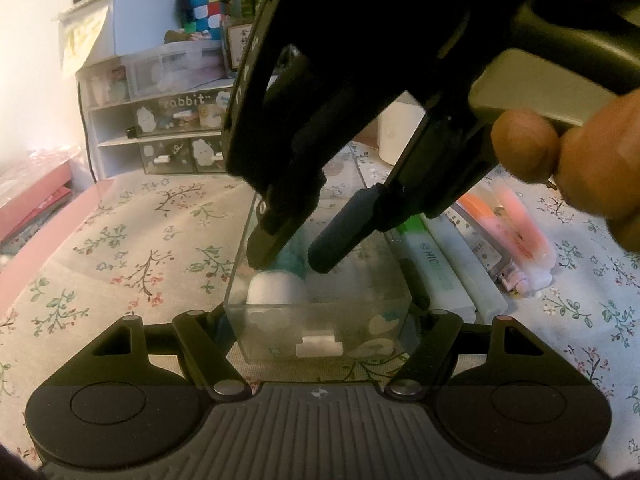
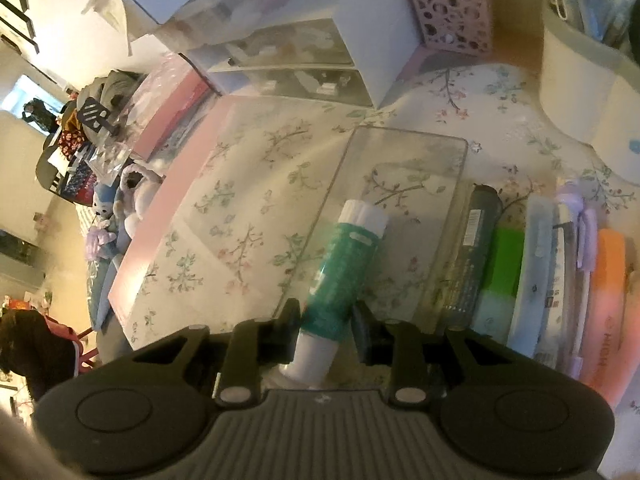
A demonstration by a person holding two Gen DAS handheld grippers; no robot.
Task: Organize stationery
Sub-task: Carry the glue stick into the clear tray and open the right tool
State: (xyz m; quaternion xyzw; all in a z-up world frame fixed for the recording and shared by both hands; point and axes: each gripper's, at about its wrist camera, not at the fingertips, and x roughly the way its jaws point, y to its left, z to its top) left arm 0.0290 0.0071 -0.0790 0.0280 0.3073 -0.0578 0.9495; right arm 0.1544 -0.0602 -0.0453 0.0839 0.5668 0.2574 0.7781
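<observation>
The right gripper tilts steeply down over the clear drawer box, fingers clamped on a teal glue stick above its open top. The left gripper grips the box's near end, fingers closed on it. Highlighters lie just beside the box on the floral bench.

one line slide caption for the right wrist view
Right gripper holds a green-and-white glue stick over a clear plastic drawer on the floral tablecloth.
</observation>
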